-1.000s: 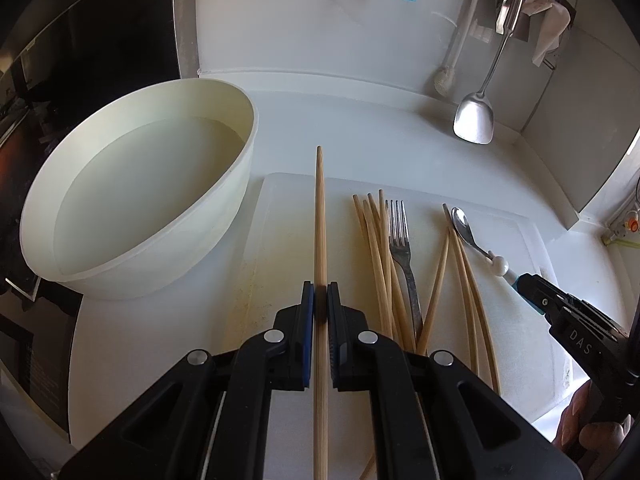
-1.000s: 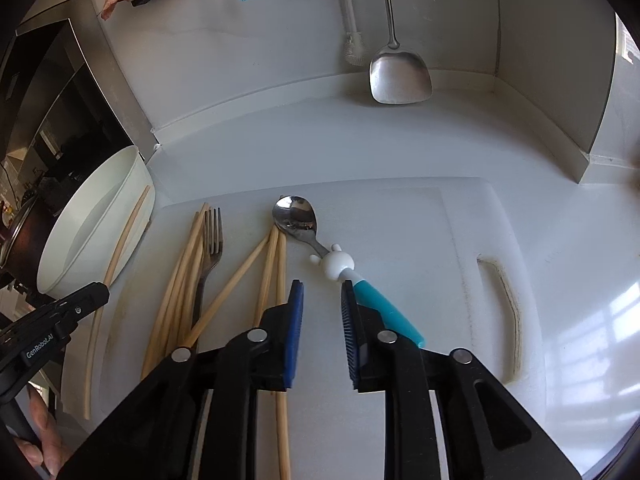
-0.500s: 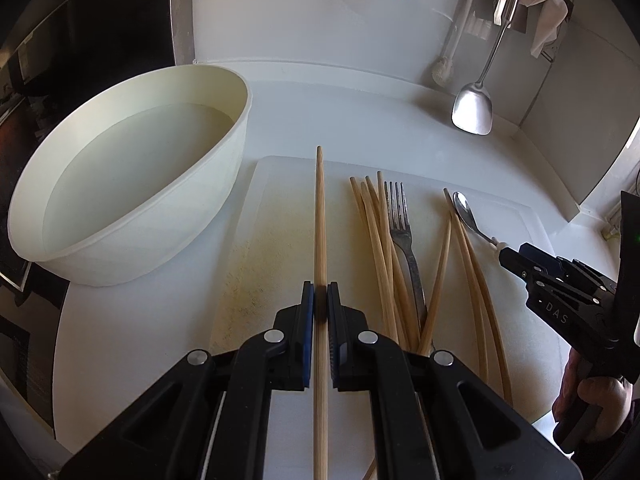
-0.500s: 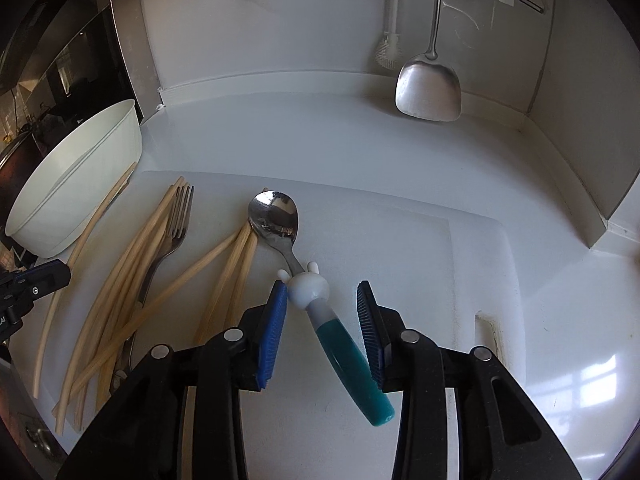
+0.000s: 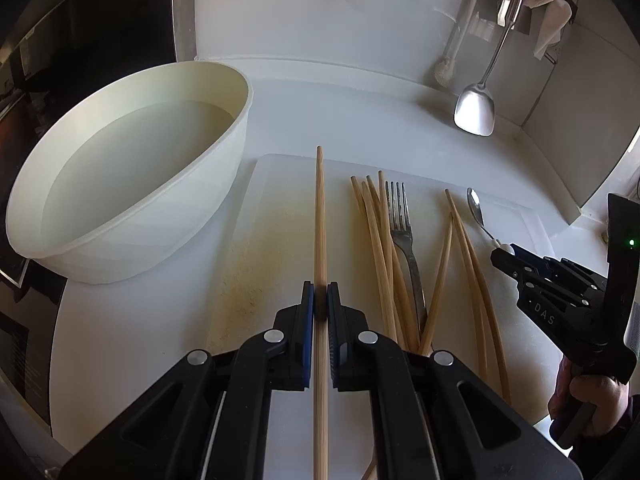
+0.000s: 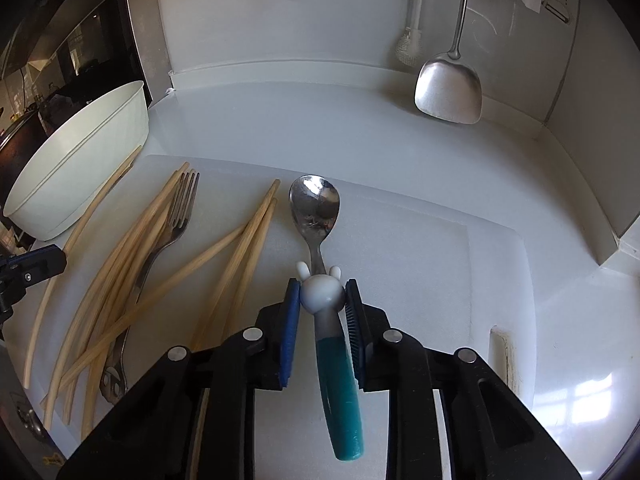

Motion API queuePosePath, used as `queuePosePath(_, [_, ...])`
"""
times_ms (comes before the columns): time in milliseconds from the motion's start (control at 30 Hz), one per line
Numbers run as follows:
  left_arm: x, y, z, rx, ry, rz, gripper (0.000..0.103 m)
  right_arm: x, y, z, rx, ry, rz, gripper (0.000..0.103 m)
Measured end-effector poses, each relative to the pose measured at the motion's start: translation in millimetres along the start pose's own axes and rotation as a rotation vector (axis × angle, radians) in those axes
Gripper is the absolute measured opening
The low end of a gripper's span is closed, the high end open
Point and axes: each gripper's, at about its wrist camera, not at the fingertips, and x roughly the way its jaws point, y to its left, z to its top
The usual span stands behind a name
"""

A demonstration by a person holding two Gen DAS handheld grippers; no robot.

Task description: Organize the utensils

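Left gripper clamping chopstick, right gripper seemingly gripping spoon

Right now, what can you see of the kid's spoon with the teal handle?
The spoon has a shiny steel bowl facing up, a thin neck, a white rabbit-head collar and a teal plastic handle. It lies on the white cutting board, bowl pointing away, just right of the chopsticks. The right gripper has just been closing, and its blue pads now meet the rabbit head on both sides.

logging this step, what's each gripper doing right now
left gripper: shut on a chopstick.
right gripper: just been closing, shut on the spoon at its bunny head.
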Motion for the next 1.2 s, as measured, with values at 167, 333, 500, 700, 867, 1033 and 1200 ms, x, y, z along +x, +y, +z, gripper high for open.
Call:
queuePosePath(167, [1, -1, 0, 0.003, 0.000, -0.001, 0.007, -2, -11, -2, 0.075, -0.018, 0.049, 0.022])
queuePosePath(333, [0, 0, 0, 0.001, -0.005, 0.002, 0.007, -9, -13, -4, 0.110, -0.047, 0.059, 0.022])
queuePosePath(500, [-1, 0, -1, -0.003, -0.008, 0.001, 0.007, -16, -13, -4, 0.135, -0.065, 0.083, 0.022])
queuePosePath(700, [-5, 0, 0, -0.006, -0.018, -0.001, 0.007, -25, -8, -3, 0.146, -0.077, 0.096, 0.021])
queuePosePath(867, [-14, 0, 8, -0.014, -0.033, -0.002, 0.007, -36, -3, 3, 0.155, -0.085, 0.103, 0.021])
queuePosePath(1033, [-26, 3, 17, -0.024, -0.048, 0.010, 0.007, -45, 5, 10, 0.154, -0.085, 0.121, 0.021])
queuePosePath(1200, [-38, 6, 25, -0.034, -0.069, 0.018, 0.007, -51, 11, 18, 0.151, -0.093, 0.146, 0.021])
